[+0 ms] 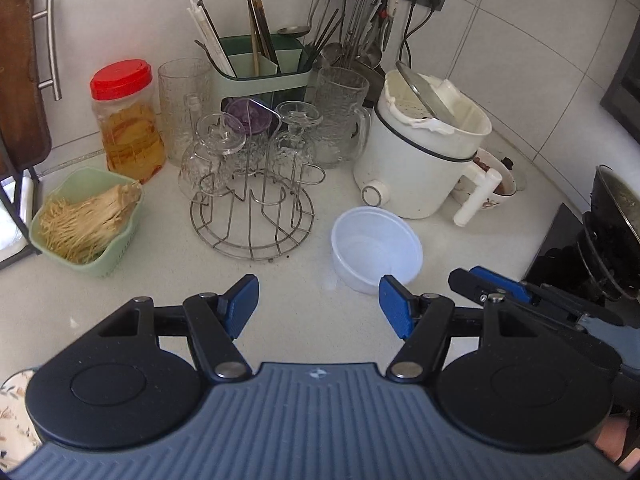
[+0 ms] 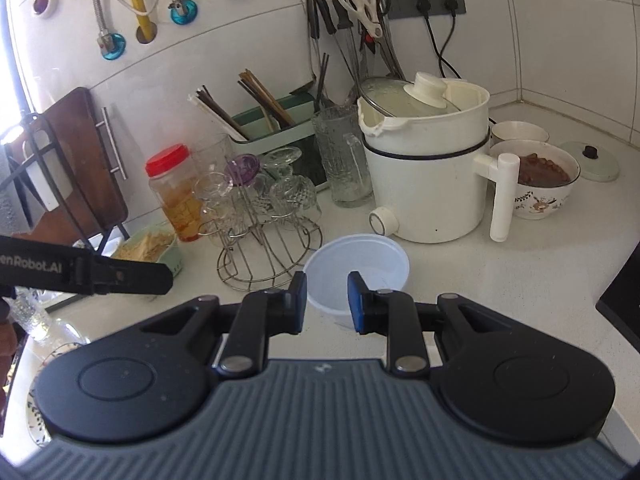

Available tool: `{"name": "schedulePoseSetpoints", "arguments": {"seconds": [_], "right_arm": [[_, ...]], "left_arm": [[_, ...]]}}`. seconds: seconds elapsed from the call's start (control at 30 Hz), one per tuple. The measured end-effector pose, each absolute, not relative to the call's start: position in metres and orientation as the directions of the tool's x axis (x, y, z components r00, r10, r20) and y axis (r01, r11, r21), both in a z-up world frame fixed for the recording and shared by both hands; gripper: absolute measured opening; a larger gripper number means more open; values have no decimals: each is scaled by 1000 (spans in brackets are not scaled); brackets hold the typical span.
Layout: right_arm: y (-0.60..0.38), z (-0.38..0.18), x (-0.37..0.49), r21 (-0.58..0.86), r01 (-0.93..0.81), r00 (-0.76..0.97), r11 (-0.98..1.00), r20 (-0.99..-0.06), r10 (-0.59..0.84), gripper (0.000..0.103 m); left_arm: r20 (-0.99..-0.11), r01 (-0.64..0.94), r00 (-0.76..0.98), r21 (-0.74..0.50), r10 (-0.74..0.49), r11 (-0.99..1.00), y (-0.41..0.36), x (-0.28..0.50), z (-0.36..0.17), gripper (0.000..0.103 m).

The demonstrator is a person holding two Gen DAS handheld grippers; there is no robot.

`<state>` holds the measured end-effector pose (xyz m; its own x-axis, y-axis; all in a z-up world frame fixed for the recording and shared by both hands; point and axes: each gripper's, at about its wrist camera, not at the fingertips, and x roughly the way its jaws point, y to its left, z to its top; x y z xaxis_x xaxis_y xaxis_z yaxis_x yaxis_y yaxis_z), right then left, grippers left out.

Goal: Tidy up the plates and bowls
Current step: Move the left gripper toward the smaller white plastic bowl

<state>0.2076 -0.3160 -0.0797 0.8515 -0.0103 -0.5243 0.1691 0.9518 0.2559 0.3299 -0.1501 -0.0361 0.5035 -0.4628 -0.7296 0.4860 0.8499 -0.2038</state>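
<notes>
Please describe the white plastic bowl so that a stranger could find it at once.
Find the big white electric pot on the counter. In front of it, beside the wire glass rack, stands the plastic bowl. It alone is empty, translucent white and unpatterned.

Left gripper (image 1: 318, 306) gapes wide, empty, near the plastic bowl (image 1: 376, 248); right gripper (image 2: 327, 302) narrowly parted, empty, before it.

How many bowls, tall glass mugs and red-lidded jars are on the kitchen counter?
Bowls: 3 (see-through white plastic bowl, flowered ceramic bowl of brown food, plain white bowl)
Tall textured glass mugs: 2
Red-lidded plastic jar: 1
Total: 6
</notes>
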Motion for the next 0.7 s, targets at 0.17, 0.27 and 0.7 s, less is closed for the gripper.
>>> {"name": "schedulePoseSetpoints", "arguments": {"seconds": [0.17, 0.27, 0.7], "right_arm": [[-319, -87, 226, 239, 196, 824, 951, -567, -27, 26], [-326, -90, 236, 243, 210, 822, 947, -568, -36, 26], [-354, -116, 280, 247, 326, 773, 912, -625, -107, 49]], "left_arm": [[-745, 507, 456, -233, -487, 830, -162, 354, -49, 71], [-752, 526, 444, -223, -488, 821, -171, 369, -57, 71], [-795, 556, 288, -316, -534, 769, -213, 435, -110, 60]]}}
